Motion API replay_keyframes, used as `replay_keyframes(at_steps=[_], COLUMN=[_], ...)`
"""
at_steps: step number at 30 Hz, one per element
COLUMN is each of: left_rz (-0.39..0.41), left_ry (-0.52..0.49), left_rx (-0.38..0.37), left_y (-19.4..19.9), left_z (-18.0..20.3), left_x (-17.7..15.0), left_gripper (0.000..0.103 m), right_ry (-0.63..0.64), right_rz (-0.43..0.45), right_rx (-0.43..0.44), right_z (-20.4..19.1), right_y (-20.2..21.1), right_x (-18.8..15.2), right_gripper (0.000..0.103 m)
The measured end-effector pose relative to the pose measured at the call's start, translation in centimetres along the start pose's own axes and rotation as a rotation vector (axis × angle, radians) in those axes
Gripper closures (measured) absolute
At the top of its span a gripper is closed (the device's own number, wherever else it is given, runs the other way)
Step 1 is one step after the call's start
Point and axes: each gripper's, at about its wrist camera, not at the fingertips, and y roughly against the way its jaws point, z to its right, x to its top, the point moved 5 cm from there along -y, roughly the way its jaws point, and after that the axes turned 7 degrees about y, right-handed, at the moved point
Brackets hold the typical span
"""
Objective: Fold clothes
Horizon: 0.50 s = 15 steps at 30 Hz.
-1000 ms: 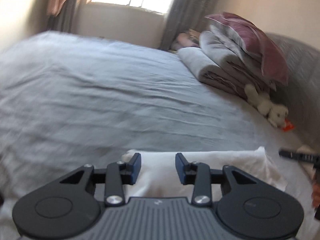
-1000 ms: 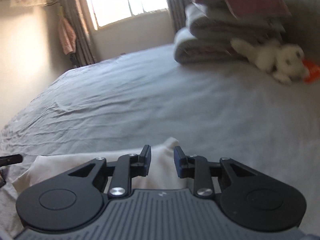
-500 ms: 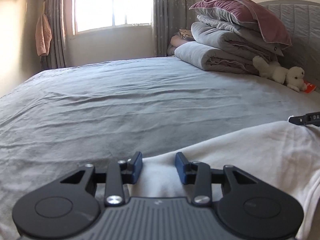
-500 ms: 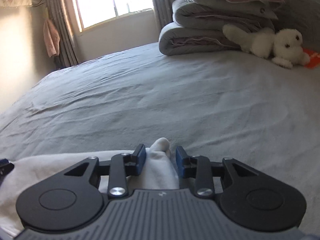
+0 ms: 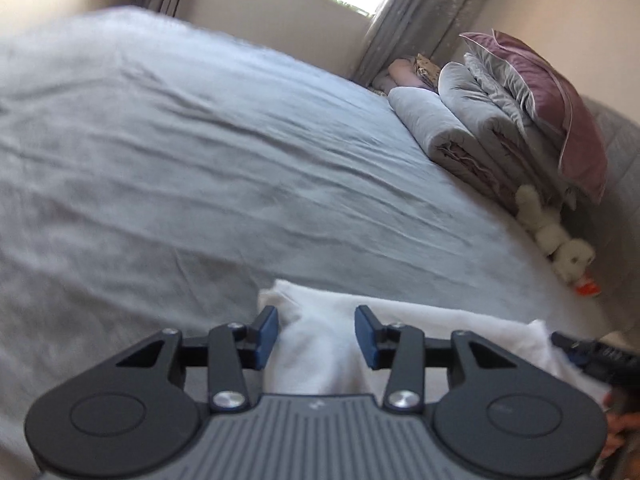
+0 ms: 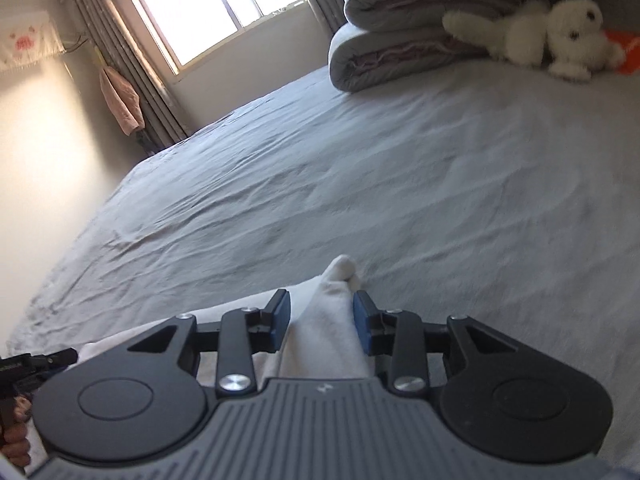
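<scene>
The white cloth (image 5: 460, 328) lies at the near edge of the gray bed (image 5: 200, 180). The 2 grippers are at its 2 corners. The left gripper (image 5: 316, 332) is partly open and holds 1 corner, and the cloth fills the gap between its pads. The right gripper (image 6: 322, 316) has the other corner between its jaws. Its jaws have just been opening. I cannot tell if they press the cloth. A white toy (image 6: 560, 40) lies far back by the folded blankets (image 6: 400, 52).

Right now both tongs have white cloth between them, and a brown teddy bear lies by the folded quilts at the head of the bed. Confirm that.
One slip: the stuffed toy is white, not brown, as the right wrist view shows. The rest stands.
</scene>
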Motion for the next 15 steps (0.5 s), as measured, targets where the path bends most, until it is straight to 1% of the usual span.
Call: replay_keyframes(at_steps=[2, 3, 4, 6, 8, 9, 12, 13, 15], left_rz=[-0.004, -0.008, -0.013, 0.004, 0.052, 0.083, 0.159, 0.169, 0.155], left_ry=[-0.023, -0.043, -0.061, -0.088, -0.115, -0.129, -0.141, -0.146, -0.178], left_rx=[0.015, 0.03, 0.047, 0.055, 0.046, 0.038, 0.015, 0.016, 0.046], left_y=[-0.3, -0.6, -0.9, -1.0, -0.4, 0.0, 0.7, 0.5, -0.6], left_z=[0.4, 0.6, 0.7, 1.0, 1.6, 2.0, 2.3, 2.2, 1.8], left_x=[-0.4, -0.6, -0.8, -1.1, -1.1, -1.1, -0.6, -0.5, -0.9], left_gripper=[0.066, 0.072, 0.075, 0.086, 0.09, 0.09, 0.09, 0.09, 0.089], right_ry=[-0.012, -0.007, -0.001, 0.012, 0.024, 0.021, 0.035, 0.051, 0.094], right_rz=[-0.005, -0.006, -0.007, -0.008, 0.003, 0.022, 0.095, 0.114, 0.1], right_rx=[0.011, 0.009, 0.008, 0.004, 0.001, 0.003, -0.007, -0.02, -0.051], right_z=[-0.1, -0.2, -0.3, -0.3, -0.5, -0.5, -0.9, -1.1, -1.3], right_y=[-0.2, -0.3, -0.4, -0.8, -0.7, -0.4, 0.2, 0.2, -0.8], right_x=[-0.2, -0.2, -0.2, -0.3, -0.3, 0.0, 0.8, 1.0, 0.5], right_gripper=[0.067, 0.067, 0.069, 0.076, 0.083, 0.09, 0.092, 0.093, 0.093])
